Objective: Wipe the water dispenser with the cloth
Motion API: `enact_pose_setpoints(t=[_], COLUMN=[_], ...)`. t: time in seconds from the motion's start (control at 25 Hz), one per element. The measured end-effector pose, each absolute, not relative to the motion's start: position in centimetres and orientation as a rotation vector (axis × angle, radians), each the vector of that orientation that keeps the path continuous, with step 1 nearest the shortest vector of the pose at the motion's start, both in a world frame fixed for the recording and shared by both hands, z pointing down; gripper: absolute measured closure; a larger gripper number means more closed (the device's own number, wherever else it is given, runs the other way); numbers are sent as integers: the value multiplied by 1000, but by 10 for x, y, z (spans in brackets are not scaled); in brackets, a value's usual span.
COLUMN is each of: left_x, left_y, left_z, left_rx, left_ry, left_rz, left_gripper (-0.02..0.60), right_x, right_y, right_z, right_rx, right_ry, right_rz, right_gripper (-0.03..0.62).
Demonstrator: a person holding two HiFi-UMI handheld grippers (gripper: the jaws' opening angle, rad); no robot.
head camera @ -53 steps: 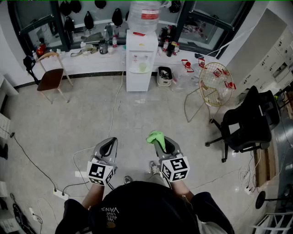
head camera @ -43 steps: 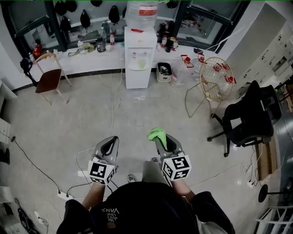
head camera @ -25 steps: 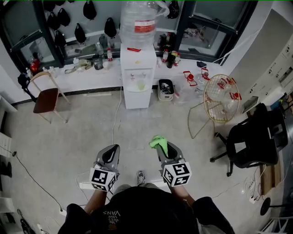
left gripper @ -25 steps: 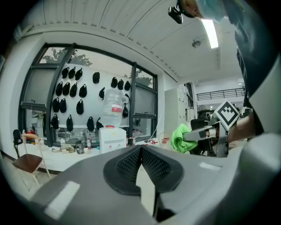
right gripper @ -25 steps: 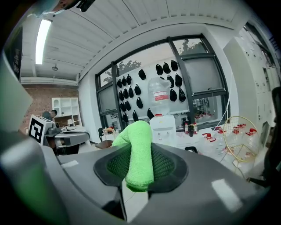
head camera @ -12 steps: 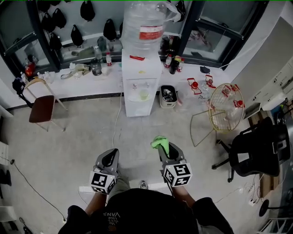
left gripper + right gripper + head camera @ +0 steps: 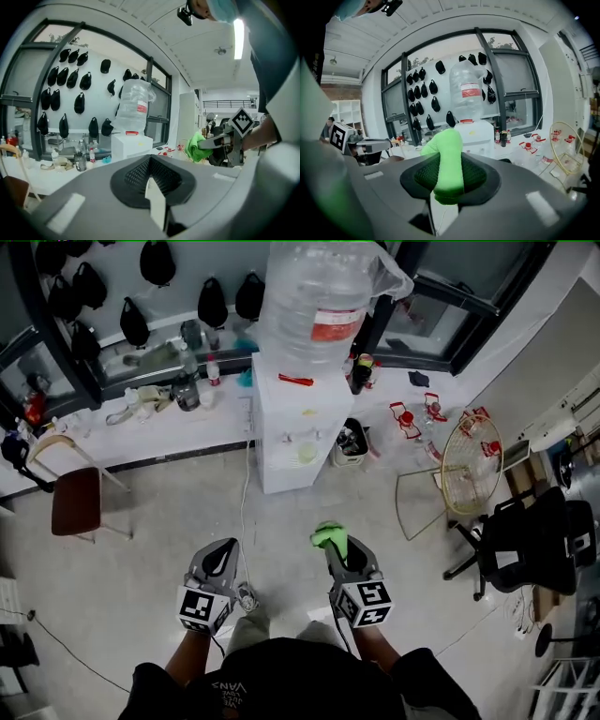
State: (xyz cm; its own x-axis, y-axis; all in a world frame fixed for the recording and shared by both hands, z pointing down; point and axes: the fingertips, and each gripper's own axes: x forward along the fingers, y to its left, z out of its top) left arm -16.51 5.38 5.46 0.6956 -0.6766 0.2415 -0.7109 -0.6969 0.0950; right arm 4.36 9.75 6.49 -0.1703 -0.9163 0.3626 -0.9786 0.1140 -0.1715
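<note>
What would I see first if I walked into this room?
The bright green cloth jumps out first, pinched in the right gripper just in front of the person. Straight ahead, against the window counter, stands the white water dispenser with a huge clear bottle upside down on top. Black caps hang in rows on the wall behind it.

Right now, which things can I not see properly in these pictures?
Bottle top: head view, cut off by the upper edge.
Dispenser taps: head view, too small.
Dispenser base: left gripper view, hidden behind left gripper.
Cloth lower end: right gripper view, hidden between the right gripper's jaws.
</note>
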Motion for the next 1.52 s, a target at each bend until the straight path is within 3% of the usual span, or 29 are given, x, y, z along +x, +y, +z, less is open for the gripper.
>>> enact_pose_setpoints(t=[0.4,1.0,1.52], left_x=[-141,-46,-58], left_y=[-24,-88,-135], left_z=[128,320,486], left_rx=[2699,2510,2648], left_ry=[-1057,-1183,-1192], left_rz=[348,340,320], left_gripper=[580,580,580], right_x=[62,110,49], right_y=[20,-74,-171], right_z=[131,340,520], right_rx=[1866,1508,1411], right_ry=[-2134,-2210,-2329], right_rz=[609,619,407], right_gripper=[480,480,480])
